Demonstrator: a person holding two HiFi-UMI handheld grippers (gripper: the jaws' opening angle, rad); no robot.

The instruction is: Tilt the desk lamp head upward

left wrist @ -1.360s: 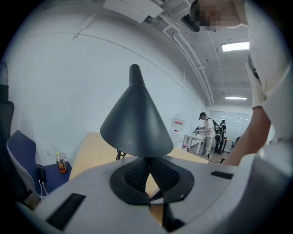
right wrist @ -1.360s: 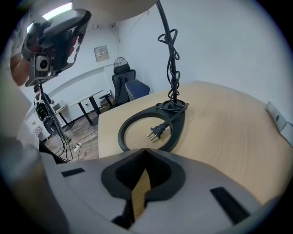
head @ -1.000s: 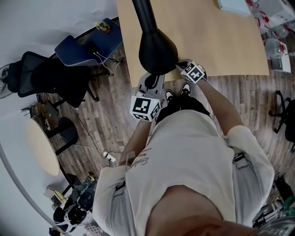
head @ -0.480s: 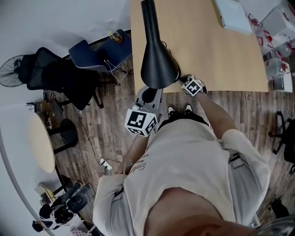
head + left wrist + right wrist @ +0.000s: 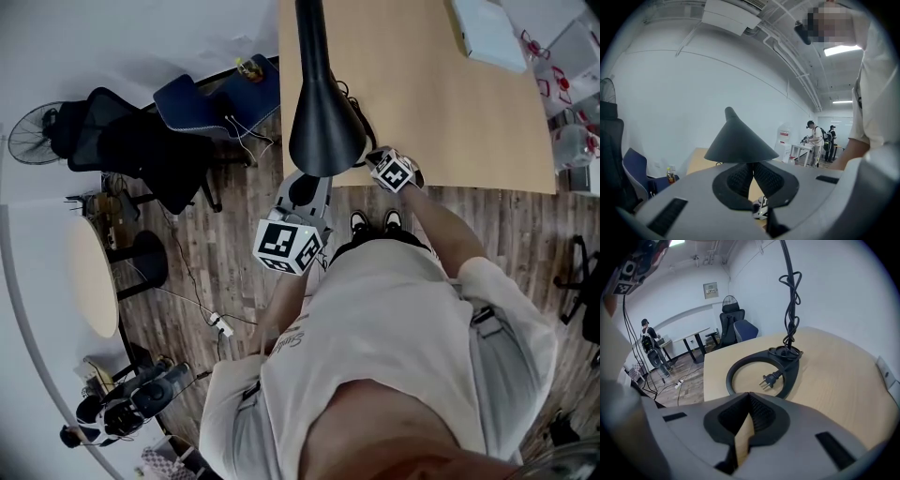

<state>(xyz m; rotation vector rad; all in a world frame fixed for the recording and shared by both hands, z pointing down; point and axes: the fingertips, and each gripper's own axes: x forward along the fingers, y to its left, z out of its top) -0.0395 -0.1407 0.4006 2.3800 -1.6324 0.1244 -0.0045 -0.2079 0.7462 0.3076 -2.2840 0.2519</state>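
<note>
**Two closed grippers at a black desk lamp head above a wooden bench**

From above, a person (image 5: 394, 319) in a pale shirt stands at the near edge of a light wooden bench (image 5: 450, 103). A black, cone-shaped lamp head (image 5: 326, 131) hangs over that edge. Its lamp arm (image 5: 312, 37) runs out of the top of the picture and is cut off there.

In the left gripper view, the jaws of the left gripper (image 5: 753, 165) meet at their tips with nothing held between them. The lamp head rises as a dark cone directly beyond the tips, with its rim just above them. Whether the tips touch the rim cannot be told. From above, this gripper reaches under the near side of the cone, which hides its front end.

In the right gripper view, the jaws of the right gripper (image 5: 749, 397) are also together at the tips and hold nothing. Only a sliver of bench shows lower down between the pads. Beyond them the ring-shaped lamp base (image 5: 791, 373) lies flat on the bench, with a plug (image 5: 769, 379) resting inside the ring. A bundled cord (image 5: 791, 296) hangs along the stem, which leaves the top of the picture. From above, this gripper sits just beside the cone's right rim, which partly covers its tips.

A white box (image 5: 487, 23) at the far bench corner is cropped by the frame.
</note>
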